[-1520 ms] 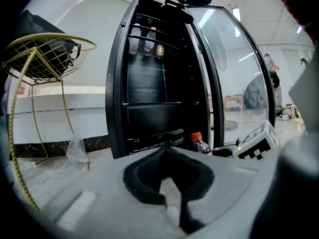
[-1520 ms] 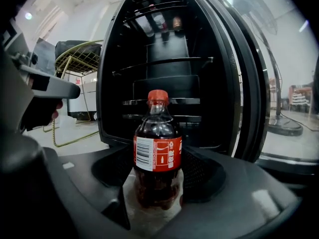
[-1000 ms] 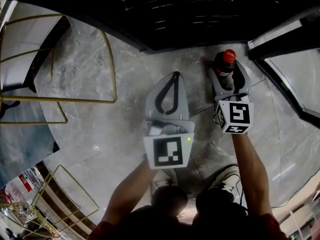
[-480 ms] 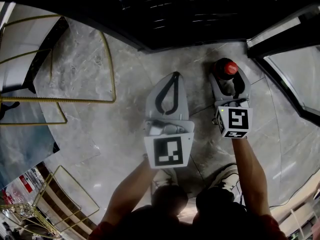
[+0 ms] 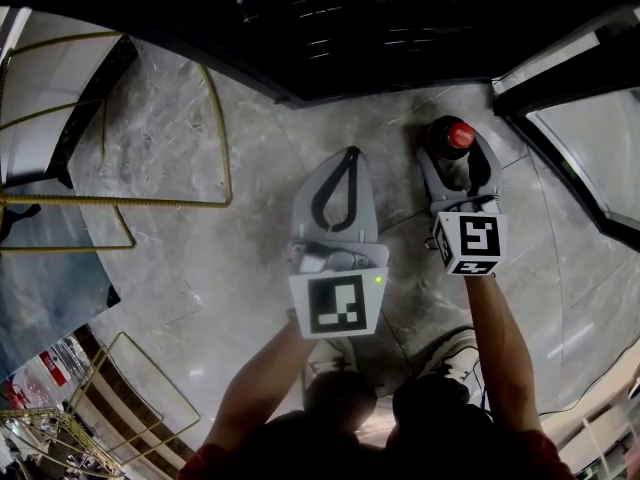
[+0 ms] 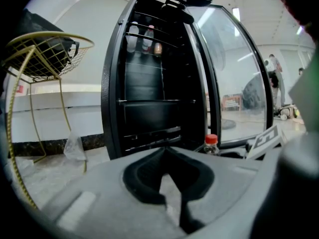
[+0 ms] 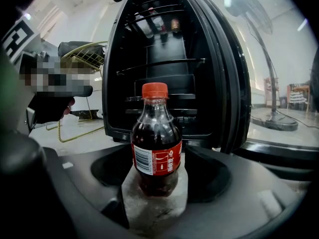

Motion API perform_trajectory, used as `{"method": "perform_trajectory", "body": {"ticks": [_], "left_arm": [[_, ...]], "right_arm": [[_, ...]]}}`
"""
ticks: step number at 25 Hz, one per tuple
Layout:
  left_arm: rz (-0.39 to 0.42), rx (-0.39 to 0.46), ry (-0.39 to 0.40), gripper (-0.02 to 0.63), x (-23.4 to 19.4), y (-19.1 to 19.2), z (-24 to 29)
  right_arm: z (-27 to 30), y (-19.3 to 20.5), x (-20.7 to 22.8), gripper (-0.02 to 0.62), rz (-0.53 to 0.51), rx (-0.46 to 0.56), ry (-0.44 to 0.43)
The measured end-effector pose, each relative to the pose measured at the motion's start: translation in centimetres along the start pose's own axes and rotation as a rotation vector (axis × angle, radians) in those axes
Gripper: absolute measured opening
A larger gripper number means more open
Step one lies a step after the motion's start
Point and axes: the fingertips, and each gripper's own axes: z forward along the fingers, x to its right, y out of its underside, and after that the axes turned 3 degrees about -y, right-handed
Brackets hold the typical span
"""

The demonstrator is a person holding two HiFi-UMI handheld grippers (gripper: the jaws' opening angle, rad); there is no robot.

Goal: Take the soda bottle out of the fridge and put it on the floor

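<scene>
Glossy plastic soda bottle [image 7: 155,148], polished marble-look floor [image 5: 180,238].

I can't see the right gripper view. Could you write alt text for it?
A soda bottle with a red cap and red label stands upright between the two dark fingers of the right gripper, pale floor beneath it. Behind it an open black fridge shows wire shelves.

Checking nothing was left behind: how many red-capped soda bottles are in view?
1. The soda bottle stands upright on the floor before the open fridge, between the right gripper's jaws. Small containers on the fridge's top shelf are too unclear to identify.
</scene>
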Motion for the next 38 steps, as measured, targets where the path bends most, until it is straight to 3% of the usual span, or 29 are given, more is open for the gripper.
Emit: {"method": "perform_trajectory", "body": {"ticks": [4, 10, 26, 35, 38], "left_arm": [[-0.011, -0.002, -0.004, 0.000, -0.1, 0.0, 0.0], [-0.009, -0.001, 0.002, 0.000, 0.1, 0.0, 0.1], [0.018, 0.005, 0.004, 0.000, 0.2, -0.2, -0.5], [0.077, 0.005, 0.028, 0.000, 0.9, 0.1, -0.9], [0.058, 0.007, 0.026, 0.000, 1.0, 0.2, -1.0]], "right_arm": [[-0.6, -0.9, 0.5, 0.359, -0.054, 0.012, 0.031], [-1.3, -1.2, 0.5, 0.407, -0.032, 0.022, 0.002], [-7.3, -1.3, -1.4, 0.410, -0.011, 0.060, -0.011], [-8.9, -2.4, -1.9, 0.410, 0.011, 0.086, -0.001], [-9.0, -3.1, -1.7, 0.410, 0.014, 0.104, 0.007]]}}
